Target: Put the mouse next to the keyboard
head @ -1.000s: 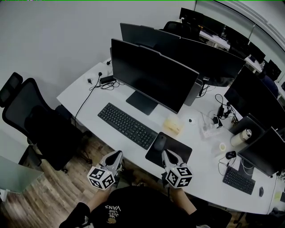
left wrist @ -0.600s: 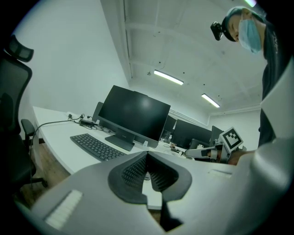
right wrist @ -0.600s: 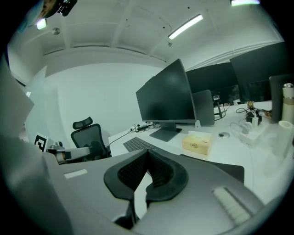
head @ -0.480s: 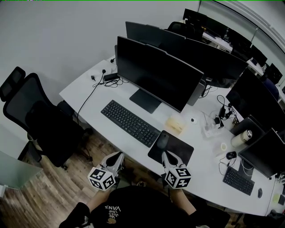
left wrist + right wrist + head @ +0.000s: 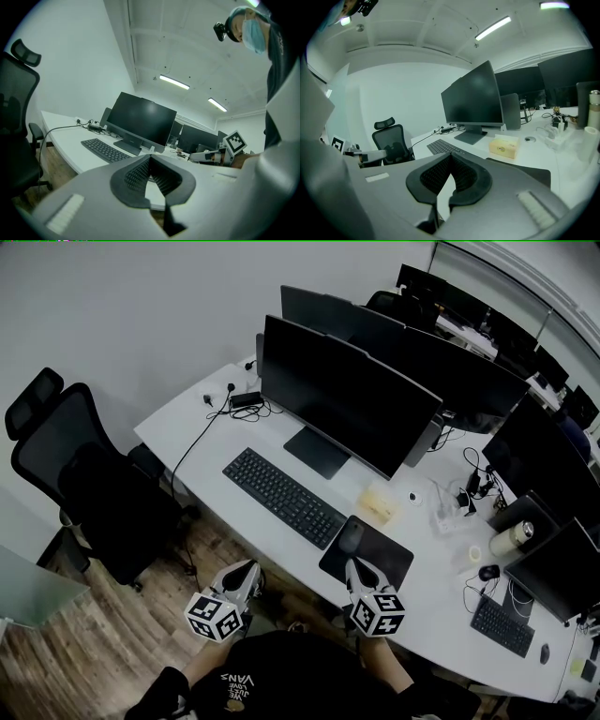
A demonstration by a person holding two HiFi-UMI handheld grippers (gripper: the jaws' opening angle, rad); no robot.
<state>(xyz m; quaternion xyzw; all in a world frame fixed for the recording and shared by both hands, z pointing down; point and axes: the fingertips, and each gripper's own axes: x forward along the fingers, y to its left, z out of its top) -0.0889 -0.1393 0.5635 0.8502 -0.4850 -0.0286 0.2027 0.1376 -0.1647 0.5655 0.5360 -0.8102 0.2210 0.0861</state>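
On the counter [image 5: 202, 442], the mouse [image 5: 351, 538] lay on its pad [image 5: 386, 564], just beside the keyboard [image 5: 284, 496], arguably already as asked. Left claw [image 5: 247, 567] and right claw [image 5: 355, 565] hung clenched, empty, near the counter's edge.

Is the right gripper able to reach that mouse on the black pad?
Probably yes: the mouse lies just ahead of the right gripper, nothing stands between them, though its jaws are together and must open first.

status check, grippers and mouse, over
Left gripper and right gripper shut, empty, near desk edge. Mouse untouched on mouse pad, by keyboard end. Nothing between right gripper and mouse.
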